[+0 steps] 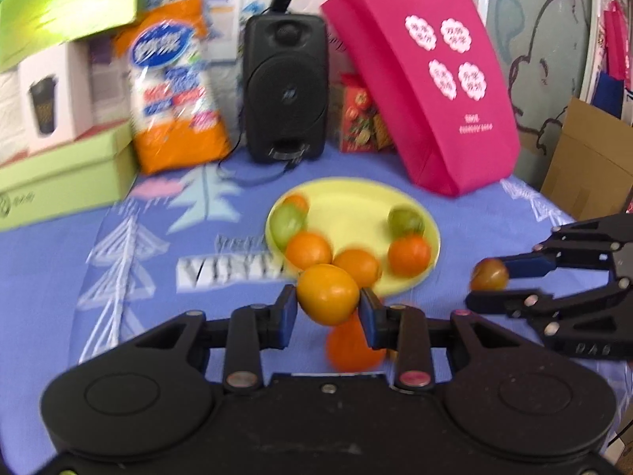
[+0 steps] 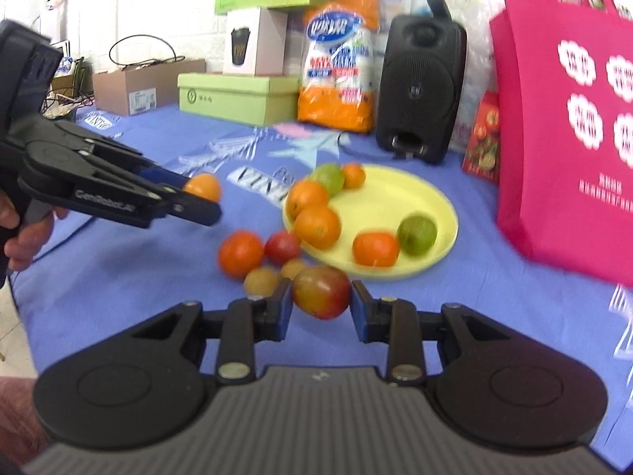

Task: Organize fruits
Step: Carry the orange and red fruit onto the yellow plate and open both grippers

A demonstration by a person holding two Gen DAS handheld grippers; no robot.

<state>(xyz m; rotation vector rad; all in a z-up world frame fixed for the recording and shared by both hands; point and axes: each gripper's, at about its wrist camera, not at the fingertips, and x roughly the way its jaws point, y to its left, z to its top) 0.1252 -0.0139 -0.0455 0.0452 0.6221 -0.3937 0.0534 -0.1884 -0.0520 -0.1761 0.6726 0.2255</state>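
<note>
Left gripper: pinching one orange fruit.
Right gripper: pinching one red-green fruit.
Plate, frame centre: five fruits.
Loose fruits: four, blurred.

Six fruits on the yellow plate (four orange, two green). Four more just beside it, two others held clear.

Round orange fruit: largely hidden behind left gripper's blue pads. Magenta fabric tote bag: cut off at right edge. White lettering printed on blue patterned tablecloth: blurred, possibly "VISION", unreadable.
</note>
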